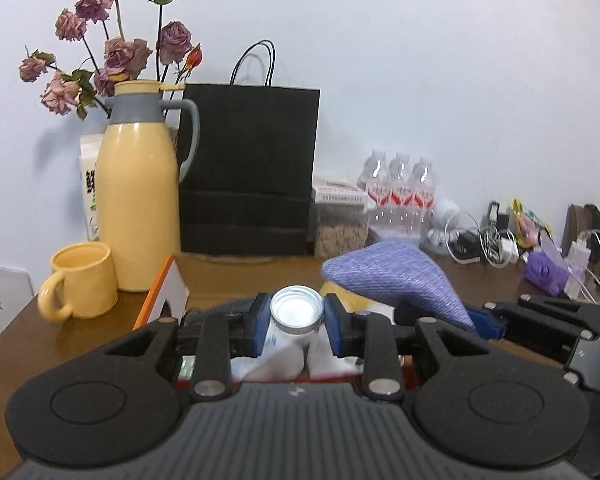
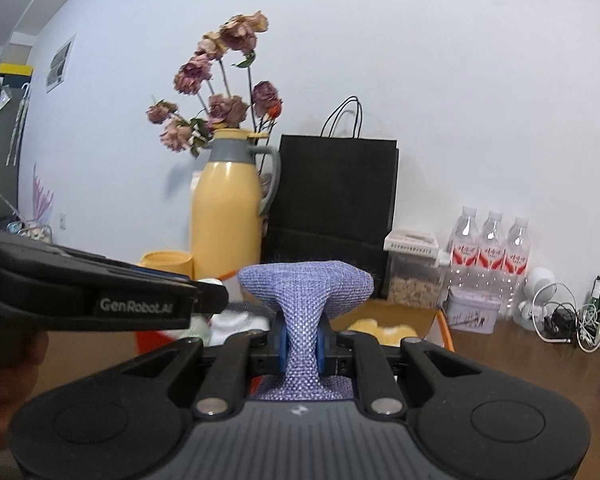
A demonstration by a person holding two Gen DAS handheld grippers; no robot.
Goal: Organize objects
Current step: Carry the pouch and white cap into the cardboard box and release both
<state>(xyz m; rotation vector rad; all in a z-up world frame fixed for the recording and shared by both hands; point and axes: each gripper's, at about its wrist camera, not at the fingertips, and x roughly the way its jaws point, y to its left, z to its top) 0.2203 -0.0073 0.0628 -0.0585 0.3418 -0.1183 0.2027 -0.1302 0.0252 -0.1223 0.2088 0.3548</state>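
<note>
A small white jar with a silver screw lid [image 1: 296, 311] sits between the blue pads of my left gripper [image 1: 296, 322], which is shut on it. My right gripper [image 2: 302, 346] is shut on the neck of a purple woven cloth [image 2: 304, 280], whose top flares out above the fingers. In the left wrist view the cloth [image 1: 396, 276] and the right gripper [image 1: 488, 322] show just to the right of the jar. Both are lifted above an open box with an orange-edged flap [image 1: 160, 292]. The left gripper's black body [image 2: 100, 300] crosses the right wrist view on the left.
At the back of the brown table [image 1: 80, 340] stand a yellow mug [image 1: 80, 284], a yellow thermos jug [image 1: 140, 192] with dried roses [image 1: 116, 52] behind it, a black paper bag [image 1: 248, 168], a cereal container [image 1: 340, 224], three water bottles [image 1: 400, 192] and tangled cables [image 1: 484, 240].
</note>
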